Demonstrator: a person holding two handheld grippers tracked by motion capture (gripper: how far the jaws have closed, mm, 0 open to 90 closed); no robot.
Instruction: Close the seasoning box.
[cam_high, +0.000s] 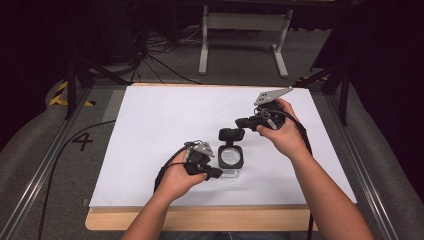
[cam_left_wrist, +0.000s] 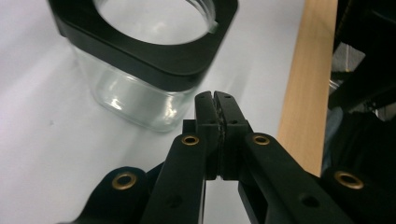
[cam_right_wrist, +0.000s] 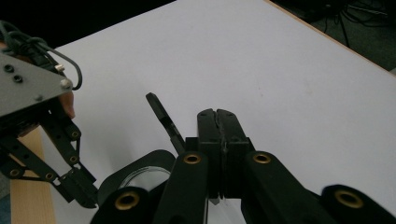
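Two forearms come in from the bottom of the high view, and each hand holds one gripper. On the left gripper (cam_high: 212, 173) the jaws are pressed together with nothing between them, as its own view shows. It sits just beside the near corner of the glass jar (cam_high: 231, 157).

I count one jar. It stands upright on the white table (cam_high: 150, 120), with a black collar (cam_left_wrist: 140, 46) around its open mouth. One black lid (cam_high: 231, 134) is flipped up at the far side of the jar.

On the right gripper (cam_high: 241, 122) the jaws are also pressed together and empty. It points at the lid from the right and is very close to it. So the right hand is nearer the lid, and the left hand is nearer the jar.
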